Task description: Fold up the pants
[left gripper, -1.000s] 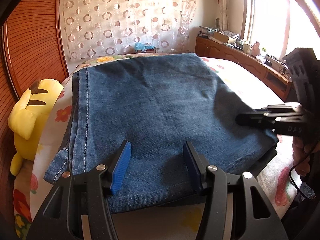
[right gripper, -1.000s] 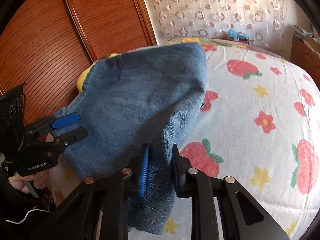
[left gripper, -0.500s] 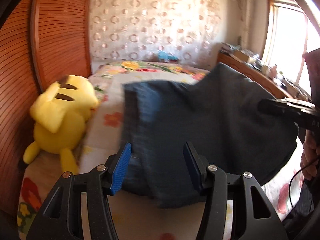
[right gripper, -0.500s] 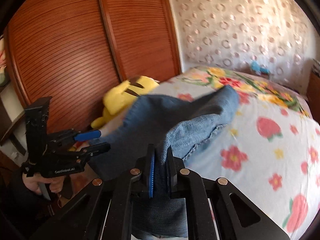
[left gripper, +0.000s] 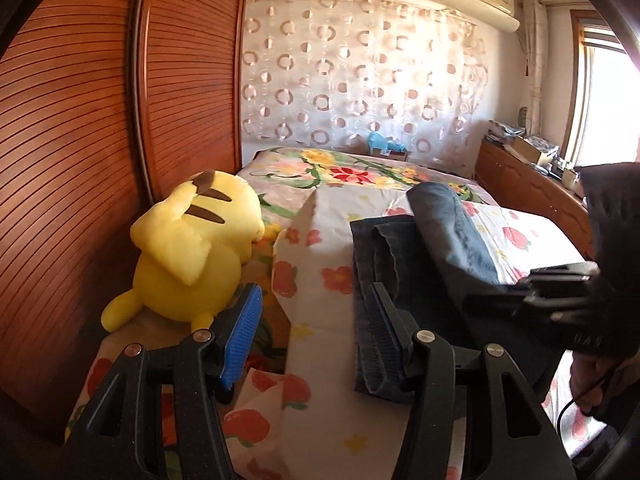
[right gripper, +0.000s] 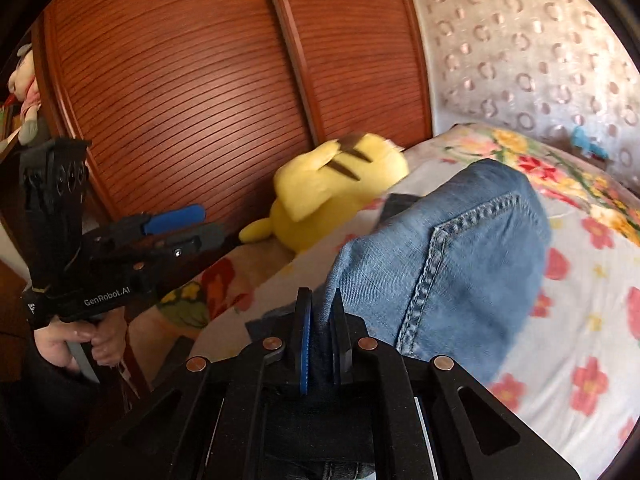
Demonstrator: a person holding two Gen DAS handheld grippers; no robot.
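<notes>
The blue jeans (right gripper: pixel 460 256) hang bunched in a lifted fold over the flowered bed sheet (right gripper: pixel 580 320), a stitched pocket corner facing up. My right gripper (right gripper: pixel 320 320) is shut on the near edge of that fold, and denim fills the narrow gap between its pads. In the left wrist view the jeans (left gripper: pixel 400 256) look dark and rumpled, and the right gripper (left gripper: pixel 516 300) grips them from the right. My left gripper (left gripper: pixel 312 332) stands open over bare sheet with nothing between its fingers; its right finger is just in front of the denim's edge. The left gripper (right gripper: pixel 176 228) also shows at the left.
A yellow plush toy (left gripper: pixel 192 248) lies at the bed's left side against the slatted wooden wardrobe doors (left gripper: pixel 80 140). A low wooden cabinet (left gripper: pixel 532 188) with clutter runs under the window on the right. A circle-patterned curtain (left gripper: pixel 360 72) hangs behind the bed.
The jeans lay spread flat; the right gripper closed on their edge and lifted them into a bunched fold. Both views swung left toward the wardrobe, and the left gripper came off the denim.
</notes>
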